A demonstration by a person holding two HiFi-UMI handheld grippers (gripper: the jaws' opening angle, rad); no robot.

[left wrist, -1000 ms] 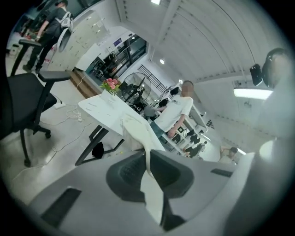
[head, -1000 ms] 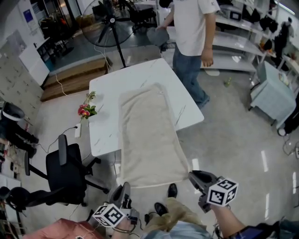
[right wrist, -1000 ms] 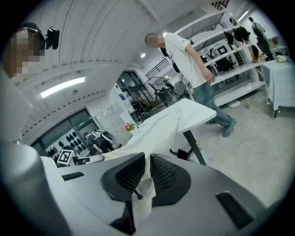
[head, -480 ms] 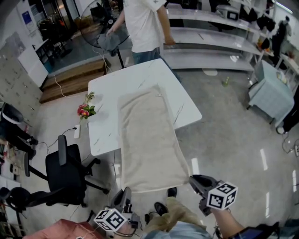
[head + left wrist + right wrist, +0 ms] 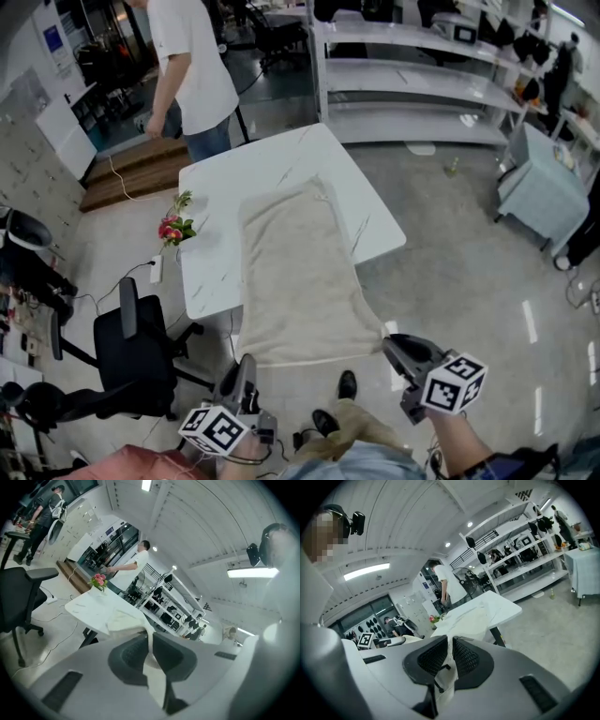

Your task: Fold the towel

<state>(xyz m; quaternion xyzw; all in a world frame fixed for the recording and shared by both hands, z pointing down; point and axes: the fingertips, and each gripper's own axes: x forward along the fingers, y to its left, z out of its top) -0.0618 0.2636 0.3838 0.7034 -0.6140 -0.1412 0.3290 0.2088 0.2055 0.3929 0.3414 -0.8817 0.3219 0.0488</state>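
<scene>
- The long beige terry towel (image 5: 295, 262) lies lengthwise on the white marble-pattern desk (image 5: 272, 164), and its near end hangs past the near edge of the desk
- The left tongs (image 5: 246, 370) are pinched narrow on the towel's near left corner, and the right tongs (image 5: 396, 345) on its near right corner
- To fold well, I think both corners should travel at equal height and with equal pull toward the far edge of the desk, landing exactly on the far corners

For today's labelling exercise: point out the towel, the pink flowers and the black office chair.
towel (image 5: 298, 272): head view, middle of the cloth.
pink flowers (image 5: 171, 228): head view, the blossoms.
black office chair (image 5: 141, 349): head view, its seat.
</scene>
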